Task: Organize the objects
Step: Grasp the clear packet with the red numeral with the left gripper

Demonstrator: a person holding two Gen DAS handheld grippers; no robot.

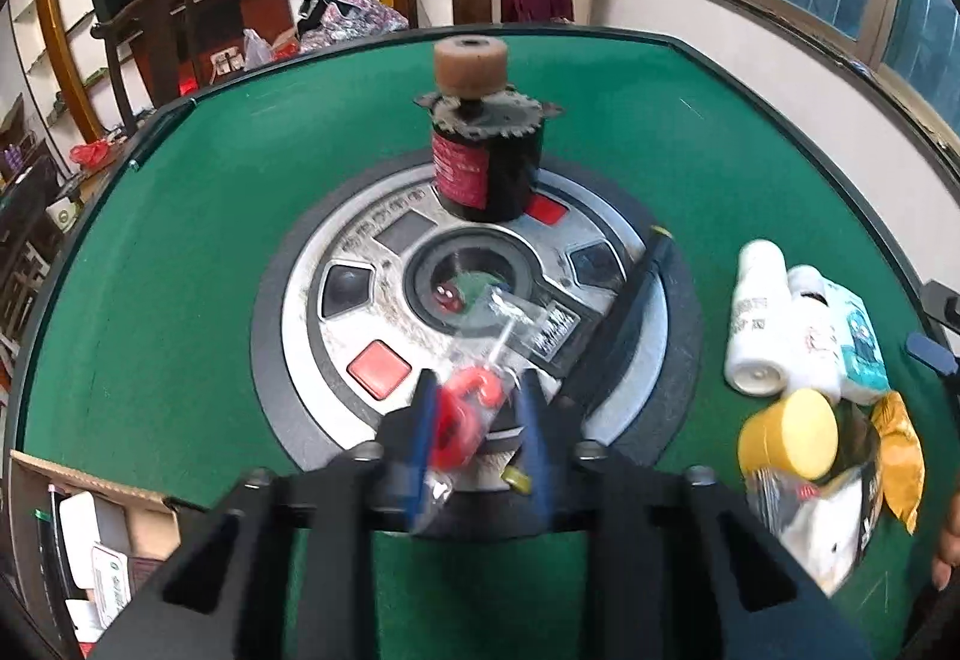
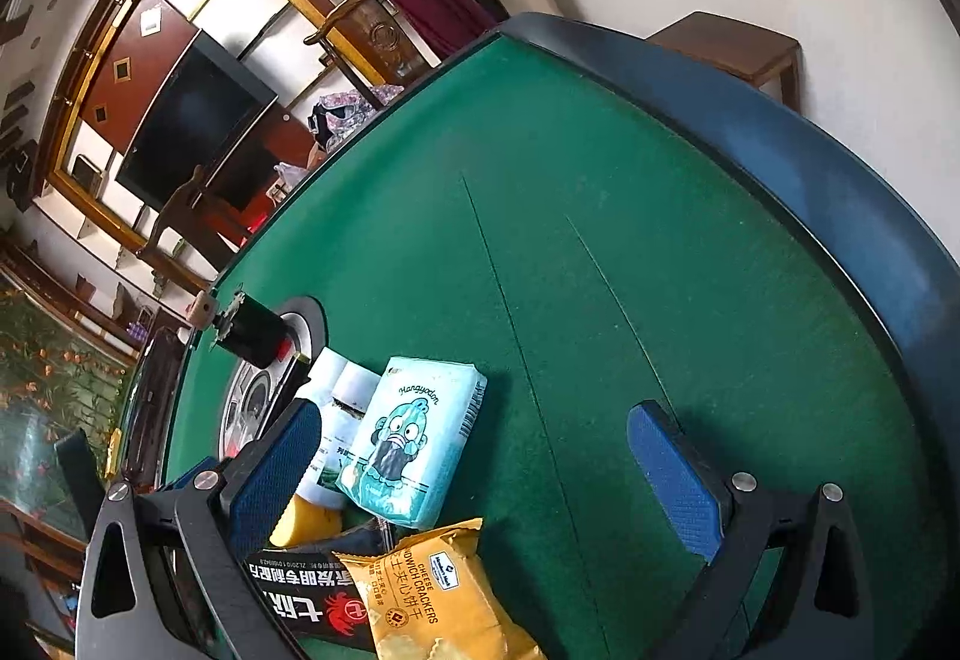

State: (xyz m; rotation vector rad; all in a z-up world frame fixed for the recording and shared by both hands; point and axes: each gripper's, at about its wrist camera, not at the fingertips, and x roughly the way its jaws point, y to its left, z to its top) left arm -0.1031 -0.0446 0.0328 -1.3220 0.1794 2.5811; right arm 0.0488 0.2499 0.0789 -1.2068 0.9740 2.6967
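Note:
My left gripper (image 1: 477,408) is shut on a clear plastic bag with a red part inside (image 1: 465,414) and holds it above the round centre panel (image 1: 336,264) of the green table (image 1: 180,240). My right gripper (image 2: 480,456) is open and empty over the table's right side. Between and below its fingers lie a light-blue tissue pack (image 2: 414,438), a yellow cracker packet (image 2: 432,588) and a black snack bag (image 2: 300,594). White bottles (image 1: 756,324) and a yellow-capped jar (image 1: 789,435) lie at the right in the left wrist view.
A black motor with a cork wheel on top (image 1: 480,144) stands on the far side of the centre panel. A black stick (image 1: 624,324) lies across the panel's right part. An open cardboard box (image 1: 102,534) with items is at the near left, beside the table.

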